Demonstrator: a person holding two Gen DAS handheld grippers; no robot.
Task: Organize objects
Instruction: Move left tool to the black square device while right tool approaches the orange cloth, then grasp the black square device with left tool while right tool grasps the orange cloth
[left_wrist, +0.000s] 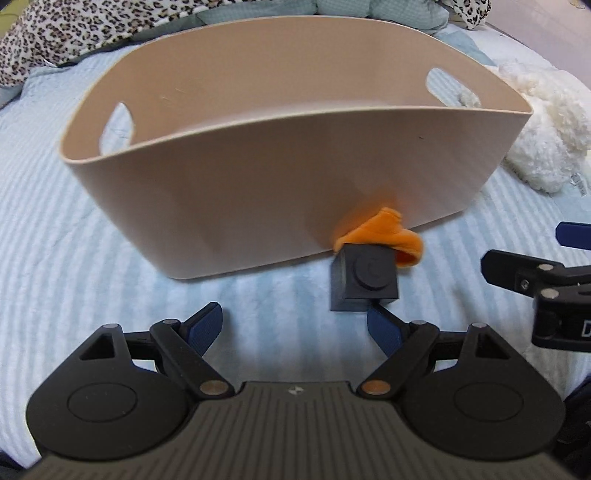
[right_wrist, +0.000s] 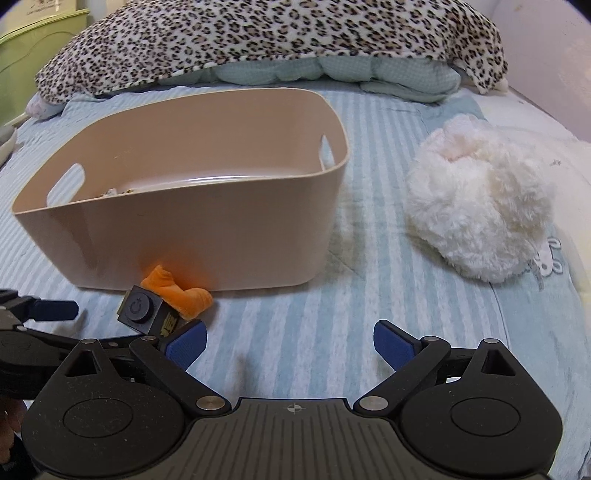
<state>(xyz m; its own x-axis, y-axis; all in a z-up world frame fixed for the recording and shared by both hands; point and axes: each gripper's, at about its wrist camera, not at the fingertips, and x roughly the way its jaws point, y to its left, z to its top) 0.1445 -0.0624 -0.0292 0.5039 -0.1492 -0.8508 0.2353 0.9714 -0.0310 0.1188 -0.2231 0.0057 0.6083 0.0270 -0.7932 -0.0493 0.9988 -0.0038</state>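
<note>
A beige plastic basket (left_wrist: 258, 177) with handle cut-outs stands on the striped bed; it also shows in the right wrist view (right_wrist: 184, 236), with something lying on its floor. A black cube with a round button (left_wrist: 365, 282) lies on the bed in front of the basket, beside an orange plush piece (left_wrist: 384, 236). Both show in the right wrist view, the cube (right_wrist: 142, 308) and the orange piece (right_wrist: 181, 291). My left gripper (left_wrist: 295, 325) is open, its right finger just short of the cube. My right gripper (right_wrist: 290, 343) is open and empty, the cube just beyond its left finger.
A white fluffy plush (right_wrist: 480, 203) lies to the right of the basket, also in the left wrist view (left_wrist: 543, 122). A leopard-print blanket (right_wrist: 258, 40) and a quilted pillow (right_wrist: 332, 70) lie behind the basket. A green cabinet (right_wrist: 33, 44) stands far left.
</note>
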